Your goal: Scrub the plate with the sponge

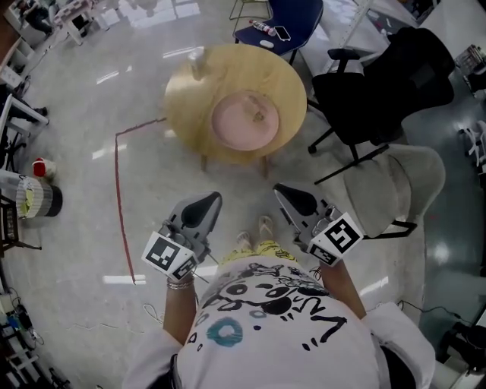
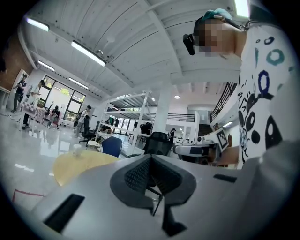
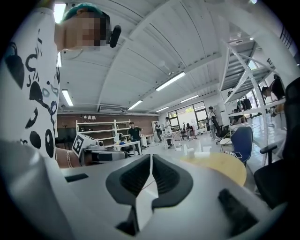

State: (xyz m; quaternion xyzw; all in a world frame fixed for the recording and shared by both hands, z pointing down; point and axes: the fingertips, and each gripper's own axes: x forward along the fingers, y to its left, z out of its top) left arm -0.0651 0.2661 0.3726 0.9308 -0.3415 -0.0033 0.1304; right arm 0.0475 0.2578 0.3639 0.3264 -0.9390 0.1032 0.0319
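A pink plate (image 1: 243,121) lies on a round wooden table (image 1: 190,102) some way ahead of me. A small pale object (image 1: 259,116) rests on the plate; it is too small to tell whether it is the sponge. My left gripper (image 1: 210,200) and right gripper (image 1: 282,191) are held side by side near my body, well short of the table. Both point level towards it. In the left gripper view my left gripper (image 2: 151,160) is shut with nothing between its pads. The right gripper view shows my right gripper (image 3: 151,162) shut and empty too.
A pale cup (image 1: 197,62) stands at the table's far left edge. A black office chair (image 1: 380,83) and a beige chair (image 1: 395,178) stand to the right, and a blue chair (image 1: 292,17) behind the table. A red line (image 1: 117,197) runs across the glossy floor on the left.
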